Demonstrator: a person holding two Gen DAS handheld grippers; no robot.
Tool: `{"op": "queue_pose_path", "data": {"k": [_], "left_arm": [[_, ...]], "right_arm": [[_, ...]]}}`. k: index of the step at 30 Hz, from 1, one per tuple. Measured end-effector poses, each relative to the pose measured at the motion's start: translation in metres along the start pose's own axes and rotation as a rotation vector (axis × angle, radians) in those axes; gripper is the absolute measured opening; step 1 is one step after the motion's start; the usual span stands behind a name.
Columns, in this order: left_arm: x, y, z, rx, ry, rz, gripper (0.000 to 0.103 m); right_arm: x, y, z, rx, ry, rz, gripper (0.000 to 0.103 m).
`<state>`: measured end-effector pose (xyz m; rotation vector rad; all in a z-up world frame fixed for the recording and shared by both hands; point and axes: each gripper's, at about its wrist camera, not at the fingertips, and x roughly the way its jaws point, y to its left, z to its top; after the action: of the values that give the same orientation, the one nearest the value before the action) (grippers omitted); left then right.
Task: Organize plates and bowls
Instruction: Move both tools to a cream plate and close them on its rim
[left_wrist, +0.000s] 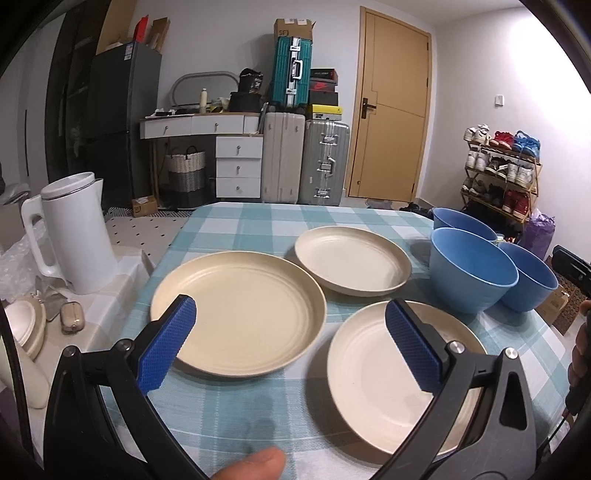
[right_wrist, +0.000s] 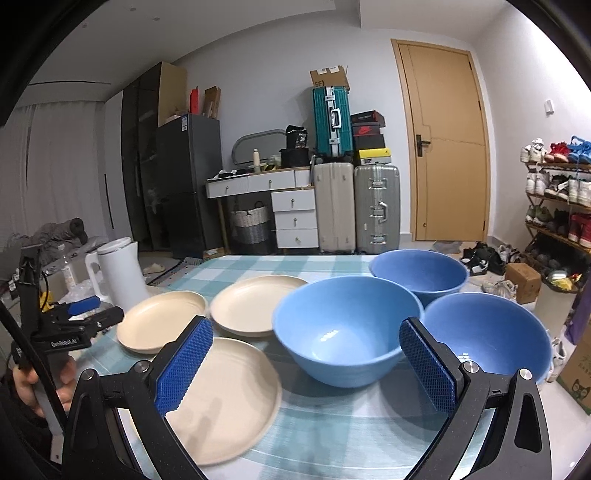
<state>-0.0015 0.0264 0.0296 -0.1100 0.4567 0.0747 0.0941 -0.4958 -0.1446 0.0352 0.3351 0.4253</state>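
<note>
Three cream plates lie on the checked tablecloth: a left plate (left_wrist: 240, 314) (right_wrist: 162, 321), a far plate (left_wrist: 352, 260) (right_wrist: 255, 304) and a near plate (left_wrist: 384, 376) (right_wrist: 229, 391). Three blue bowls stand to their right: a middle bowl (left_wrist: 472, 269) (right_wrist: 347, 328), a far bowl (left_wrist: 463, 223) (right_wrist: 419, 271) and a right bowl (left_wrist: 533, 280) (right_wrist: 487, 332). My left gripper (left_wrist: 291, 339) is open and empty, above the left and near plates. My right gripper (right_wrist: 306, 363) is open and empty, just in front of the middle bowl. The left gripper also shows in the right wrist view (right_wrist: 79, 312).
A white kettle (left_wrist: 72, 232) (right_wrist: 120, 273) stands on a side surface left of the table (left_wrist: 236, 229). A small lidded dish (left_wrist: 24, 325) lies near it. Suitcases, drawers, a door and a shoe rack (left_wrist: 502, 170) are behind the table.
</note>
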Motion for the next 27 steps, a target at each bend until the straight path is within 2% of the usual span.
{"op": "queue_pose_path", "data": {"k": [6,9,14,18,27], "left_arm": [[-0.003,0.016,0.01,-0.017,0.03,0.04,0.102],[0.001,0.027,0.016,-0.053,0.087,0.067,0.102],[0.005,0.051,0.022,-0.133,0.146,0.059,0.102],[0.01,0.067,0.022,-0.152,0.166,0.101,0.102],[0.028,0.105,0.016,-0.236,0.191,0.147,0.102]], "right_arm": [[0.008,0.019,0.019,0.026,0.029,0.038,0.103],[0.015,0.032,0.027,0.016,0.057,0.034,0.103],[0.026,0.051,0.042,0.025,0.084,0.061,0.103],[0.038,0.065,0.05,0.024,0.098,0.087,0.103],[0.075,0.091,0.056,0.007,0.176,0.125,0.103]]}}
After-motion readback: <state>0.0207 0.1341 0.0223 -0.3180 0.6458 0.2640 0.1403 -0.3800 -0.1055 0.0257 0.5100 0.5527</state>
